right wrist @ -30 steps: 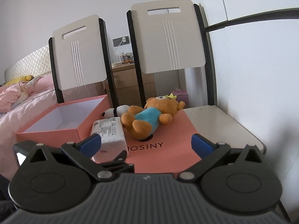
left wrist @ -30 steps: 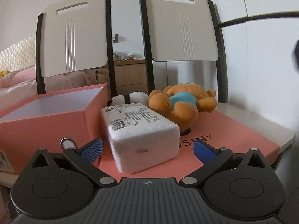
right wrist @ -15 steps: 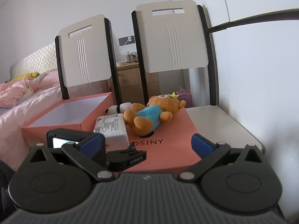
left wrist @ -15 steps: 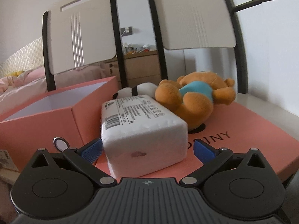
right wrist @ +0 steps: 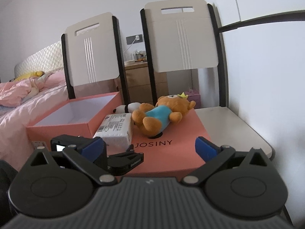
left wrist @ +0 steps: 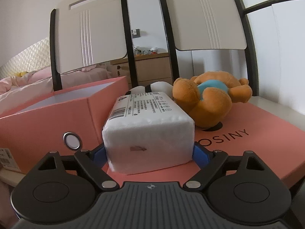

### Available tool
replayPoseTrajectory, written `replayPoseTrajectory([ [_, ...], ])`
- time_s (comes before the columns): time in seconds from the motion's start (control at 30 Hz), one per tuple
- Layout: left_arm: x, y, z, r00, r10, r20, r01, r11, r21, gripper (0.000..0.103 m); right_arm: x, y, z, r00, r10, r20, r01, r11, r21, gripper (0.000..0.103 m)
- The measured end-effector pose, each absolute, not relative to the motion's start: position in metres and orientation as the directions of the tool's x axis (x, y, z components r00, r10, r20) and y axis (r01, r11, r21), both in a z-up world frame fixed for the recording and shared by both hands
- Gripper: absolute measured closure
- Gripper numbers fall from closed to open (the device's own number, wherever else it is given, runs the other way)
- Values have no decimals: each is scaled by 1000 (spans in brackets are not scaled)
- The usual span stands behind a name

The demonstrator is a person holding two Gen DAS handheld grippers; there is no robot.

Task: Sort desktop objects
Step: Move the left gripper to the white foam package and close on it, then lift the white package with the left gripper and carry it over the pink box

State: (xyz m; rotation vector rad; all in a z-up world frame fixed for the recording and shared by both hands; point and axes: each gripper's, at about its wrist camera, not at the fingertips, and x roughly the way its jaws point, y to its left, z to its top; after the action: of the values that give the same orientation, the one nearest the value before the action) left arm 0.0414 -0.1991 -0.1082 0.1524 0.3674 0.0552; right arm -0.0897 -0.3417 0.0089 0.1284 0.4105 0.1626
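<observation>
A white wrapped packet (left wrist: 148, 126) with a barcode label lies on a pink box lid (left wrist: 238, 133) printed JOSINY. My left gripper (left wrist: 149, 153) is open, its blue pads on either side of the packet's near end. An orange plush bear (left wrist: 207, 99) in a blue shirt lies behind the packet, with a black-and-white plush (left wrist: 150, 86) beside it. An open pink box (left wrist: 47, 120) stands to the left. In the right wrist view my right gripper (right wrist: 148, 147) is open and empty, back from the lid (right wrist: 171, 152). The packet (right wrist: 116, 129), bear (right wrist: 162, 114) and box (right wrist: 76, 114) show there too.
Two white chair backs (left wrist: 89, 38) (left wrist: 205, 17) stand behind the objects. A white seat (right wrist: 228, 126) runs right of the lid, against the wall. A bed with pink covers (right wrist: 24, 97) lies left. A wooden cabinet (right wrist: 139, 78) stands behind. The left gripper's camera mount (right wrist: 80, 148) sits low left.
My left gripper has moved forward and lower, so its pads now flank the packet's near end. The right gripper has drawn back slightly, staying open.
</observation>
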Motion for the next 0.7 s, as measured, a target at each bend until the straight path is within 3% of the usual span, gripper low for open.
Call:
replayPoseTrajectory([
  [0.5,-1,-171,-100,931,-26,-365,60,995,82,11,-89,-324,10,898,212,-386,-173,976,134,0],
  [0.7,3,-175,-98,939,-18,-343,63,991,120,8,-87,-322,10,897,208,-389,-171,977,128,0],
])
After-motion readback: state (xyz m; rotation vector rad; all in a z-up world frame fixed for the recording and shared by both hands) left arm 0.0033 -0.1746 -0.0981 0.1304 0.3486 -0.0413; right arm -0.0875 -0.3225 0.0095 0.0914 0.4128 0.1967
